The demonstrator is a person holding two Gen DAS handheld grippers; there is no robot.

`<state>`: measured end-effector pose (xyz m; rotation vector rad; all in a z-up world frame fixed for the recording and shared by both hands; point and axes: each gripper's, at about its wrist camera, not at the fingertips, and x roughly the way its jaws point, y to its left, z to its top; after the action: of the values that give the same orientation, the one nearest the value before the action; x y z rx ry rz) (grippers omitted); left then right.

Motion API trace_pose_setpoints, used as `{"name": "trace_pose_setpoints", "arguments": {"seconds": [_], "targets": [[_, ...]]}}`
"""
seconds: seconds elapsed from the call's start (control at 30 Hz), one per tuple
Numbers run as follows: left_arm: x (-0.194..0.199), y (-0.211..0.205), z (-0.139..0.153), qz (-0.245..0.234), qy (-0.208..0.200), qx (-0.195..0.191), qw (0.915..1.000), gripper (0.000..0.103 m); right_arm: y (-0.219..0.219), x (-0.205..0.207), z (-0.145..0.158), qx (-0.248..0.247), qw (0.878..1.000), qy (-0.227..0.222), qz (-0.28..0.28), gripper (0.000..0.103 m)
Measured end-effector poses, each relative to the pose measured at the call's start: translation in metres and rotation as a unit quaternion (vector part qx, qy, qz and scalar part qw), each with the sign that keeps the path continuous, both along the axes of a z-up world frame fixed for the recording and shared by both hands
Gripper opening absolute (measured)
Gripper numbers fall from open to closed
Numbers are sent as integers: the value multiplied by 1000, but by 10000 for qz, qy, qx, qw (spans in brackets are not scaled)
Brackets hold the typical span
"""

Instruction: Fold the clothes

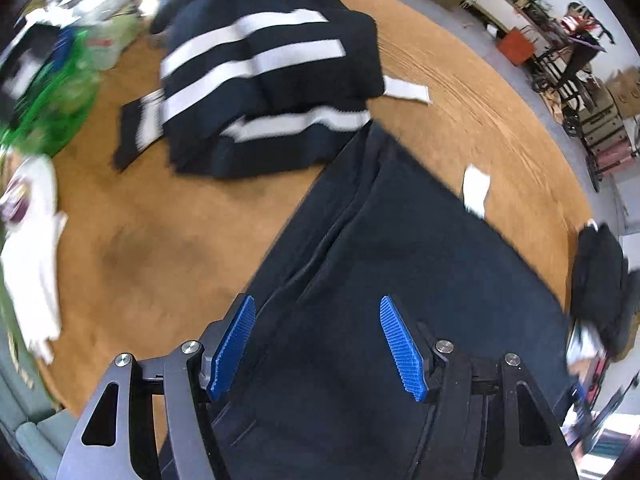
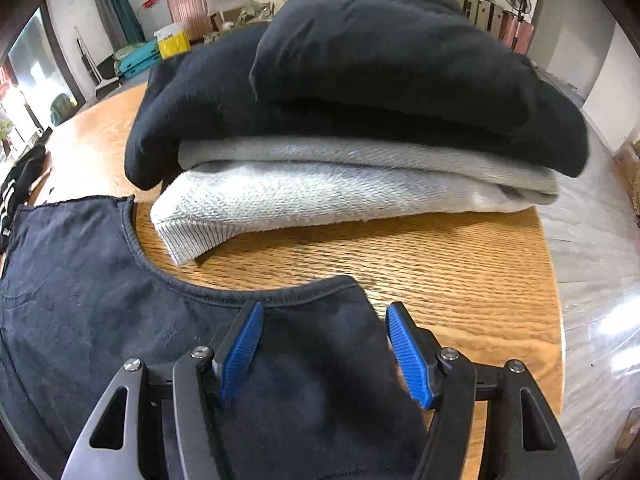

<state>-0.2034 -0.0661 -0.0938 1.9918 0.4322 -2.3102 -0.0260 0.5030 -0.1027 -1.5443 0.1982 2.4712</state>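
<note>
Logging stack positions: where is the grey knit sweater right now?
In the right wrist view, the grey knit sweater lies folded on the wooden table, under the black garment.

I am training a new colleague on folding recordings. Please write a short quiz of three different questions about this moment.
1. True or false: the right gripper is shut on the dark garment.
2. In the right wrist view, what lies directly under the black folded garment?
A. a grey knit garment
B. a green bag
C. bare table
3. Fill in: the folded pile beyond the left gripper is dark with ____ stripes.

Key
1. False: its jaws stand open above the cloth.
2. A: the grey knit garment rests on the wooden table.
3. White.
</note>
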Motion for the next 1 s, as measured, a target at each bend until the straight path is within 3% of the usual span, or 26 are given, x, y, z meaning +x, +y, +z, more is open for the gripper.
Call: {"name": "trace_pose_setpoints", "arguments": {"seconds": [0.17, 0.37, 0.63, 0.67, 0.7, 0.73, 0.8, 0.83, 0.9, 1.0], "targets": [[-53, 16, -6, 243, -334, 156, 9990, 67, -2, -7, -5, 23, 10000, -54, 43, 68], [-88, 29, -17, 582, -551, 418, 9959, 67, 3, -9, -7, -54, 10000, -47, -12, 68], [-97, 40, -24, 782, -551, -36, 9954, 65, 4, -6, -10, -106, 9999, 14, -7, 67], [-95, 42, -23, 721, -503, -204, 9959, 58, 4, -5, -10, -115, 9999, 23, -6, 65], [-92, 45, -22, 644, -454, -426, 9960, 40, 4, -4, -10, -130, 9999, 35, 5, 64], [-89, 48, -20, 545, -381, -584, 9961, 25, 3, -3, -10, -161, 9998, 55, 38, 57], [-81, 50, -18, 324, -190, -668, 9971, 7, -2, -1, -8, -71, 9998, 89, 146, 45], [-76, 49, -17, 276, -133, -603, 9977, 6, -7, 1, -7, 114, 9997, 84, 205, 36], [-66, 47, -14, 193, -8, -469, 9987, 5, -14, 7, -3, 383, 9987, 105, 324, 30], [-52, 40, 0, 175, 218, -264, 9993, 5, -16, 20, 11, 406, 9979, 373, 328, 22]]}}
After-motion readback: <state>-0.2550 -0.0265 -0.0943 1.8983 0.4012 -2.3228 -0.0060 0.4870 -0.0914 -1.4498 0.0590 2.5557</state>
